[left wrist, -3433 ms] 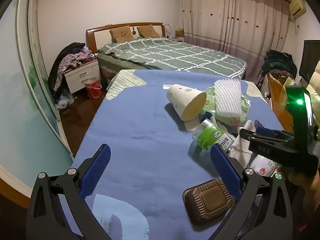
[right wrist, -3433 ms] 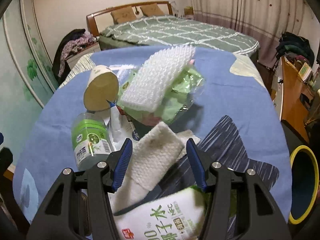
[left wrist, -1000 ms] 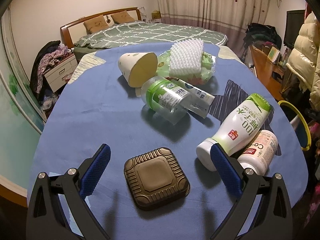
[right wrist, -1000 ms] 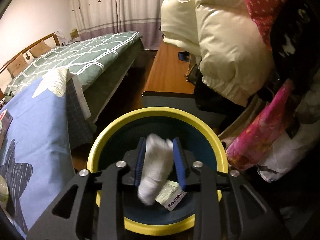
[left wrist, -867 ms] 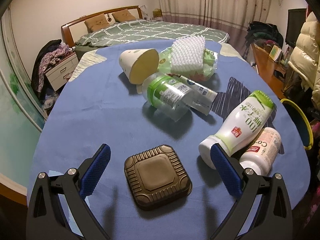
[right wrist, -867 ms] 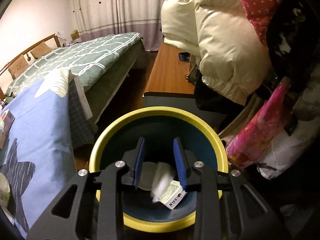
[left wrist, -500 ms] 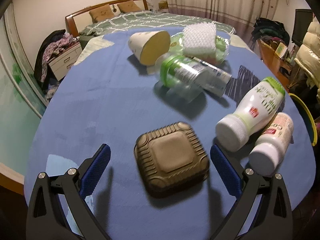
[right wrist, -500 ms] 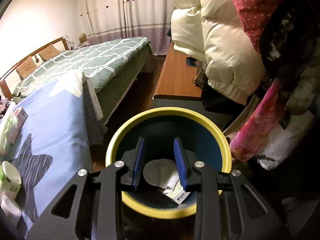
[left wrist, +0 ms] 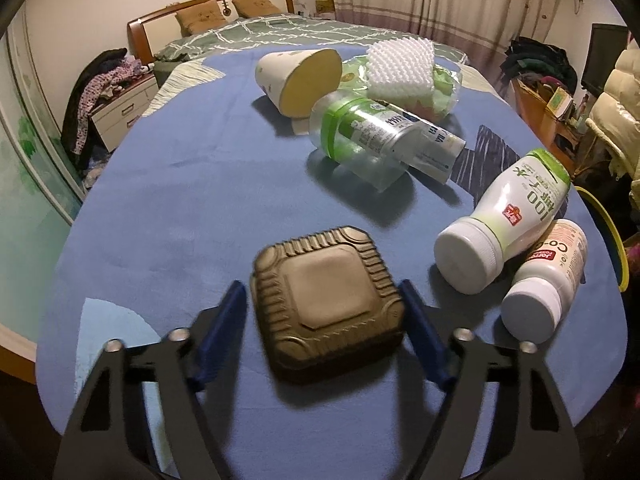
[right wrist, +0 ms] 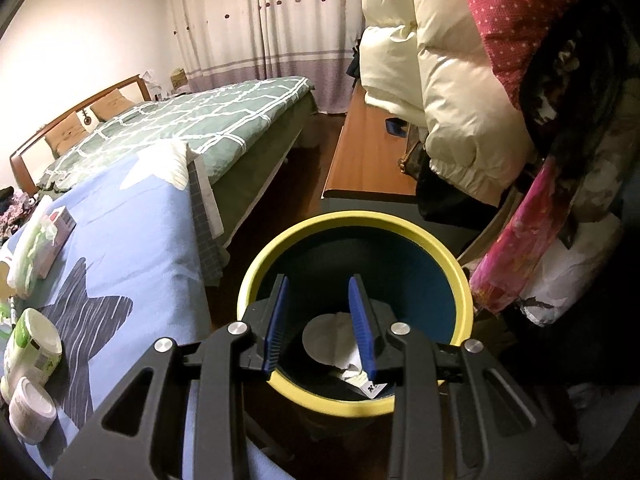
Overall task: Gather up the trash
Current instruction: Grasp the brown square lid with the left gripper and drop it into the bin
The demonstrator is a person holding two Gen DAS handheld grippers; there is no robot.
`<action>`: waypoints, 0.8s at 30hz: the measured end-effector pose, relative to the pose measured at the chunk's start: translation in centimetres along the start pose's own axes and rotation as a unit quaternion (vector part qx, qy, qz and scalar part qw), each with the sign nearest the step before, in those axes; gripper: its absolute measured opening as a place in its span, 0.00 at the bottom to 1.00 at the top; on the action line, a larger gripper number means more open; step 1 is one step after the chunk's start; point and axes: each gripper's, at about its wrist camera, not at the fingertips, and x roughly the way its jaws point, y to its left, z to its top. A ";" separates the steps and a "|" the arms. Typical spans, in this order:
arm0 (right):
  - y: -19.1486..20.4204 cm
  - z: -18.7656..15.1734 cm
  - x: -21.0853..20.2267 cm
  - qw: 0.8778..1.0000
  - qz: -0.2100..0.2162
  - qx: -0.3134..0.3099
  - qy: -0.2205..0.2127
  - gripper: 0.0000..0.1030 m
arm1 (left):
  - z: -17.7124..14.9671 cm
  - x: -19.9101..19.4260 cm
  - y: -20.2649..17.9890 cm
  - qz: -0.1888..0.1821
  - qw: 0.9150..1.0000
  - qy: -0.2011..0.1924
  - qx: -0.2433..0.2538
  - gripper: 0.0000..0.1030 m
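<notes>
A squat, ribbed brown box (left wrist: 326, 302) with rounded corners lies flat near the desk's (left wrist: 168, 184) front edge, square, so no long axis, one corner toward the bed. The left gripper (left wrist: 322, 322) is closing its jaws around it, pads just beside its sides, where a second ago they stood wide. The right gripper (right wrist: 320, 322) hangs over the yellow-rimmed bin (right wrist: 460, 280), jaws slightly apart and empty, the tissue it held earlier dropped inside.

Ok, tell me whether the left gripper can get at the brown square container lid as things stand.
Probably yes. The left gripper already straddles the brown square container lid, its jaws closing on either side with nothing between. The white bottles lie off to the right, clear of it.
</notes>
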 end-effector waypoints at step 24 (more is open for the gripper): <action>-2.0 -1.0 -2.5 1.000 0.000 0.009 -0.011 0.29 | 4.5 -5.9 -7.7 -0.070 0.991 -0.074 0.085 0.63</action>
